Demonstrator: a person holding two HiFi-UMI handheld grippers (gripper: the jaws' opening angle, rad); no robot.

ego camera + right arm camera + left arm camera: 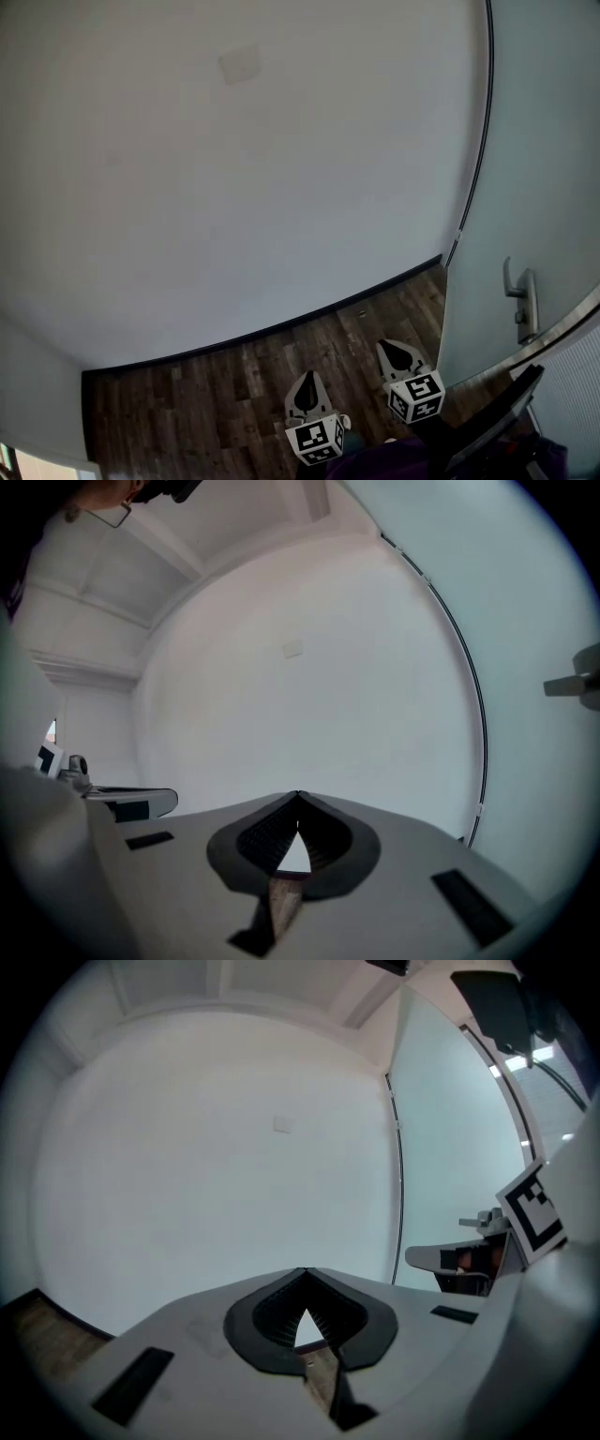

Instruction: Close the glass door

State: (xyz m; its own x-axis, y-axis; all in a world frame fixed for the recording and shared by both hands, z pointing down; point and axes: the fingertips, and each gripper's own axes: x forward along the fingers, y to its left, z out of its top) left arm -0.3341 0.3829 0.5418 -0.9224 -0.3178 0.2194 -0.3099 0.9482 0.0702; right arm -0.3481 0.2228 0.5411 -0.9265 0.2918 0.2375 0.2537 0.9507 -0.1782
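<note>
Starting at the left of the head view, a white wall (234, 187) is seen to fill most of the picture, with a small square plate (239, 64) set on it toward 11 o'clock. A dark skirting (262, 330) is seen along its foot, and a dark wooden floor (187, 412) lies below that, from 8 o'clock round to 5 o'clock.

At 6 o'clock the left tongs (308, 375) are held low over the floor, with the marker cube (316, 441) behind them. In the left gripper view their tips (305, 1270) are clenched together; nothing is gripped, and only wall and a strip of floor show through the notch behind the tips.

Just beside them, toward 5 o'clock, the right tongs (384, 344) are held with their tips a little nearer the skirting. In the right gripper view these tips (298, 795) are likewise pressed together, and nothing is held or touched.

The glass door (539, 141) is found at 3 o'clock, a pale frosted panel whose dark edge (479, 141) runs from 1 o'clock down to the floor at 4 o'clock. Its handle (521, 300) is mounted on the panel at 4 o'clock, to the right of the right tongs and apart from them. Neither pair of tongs is in contact with the door or the handle.
</note>
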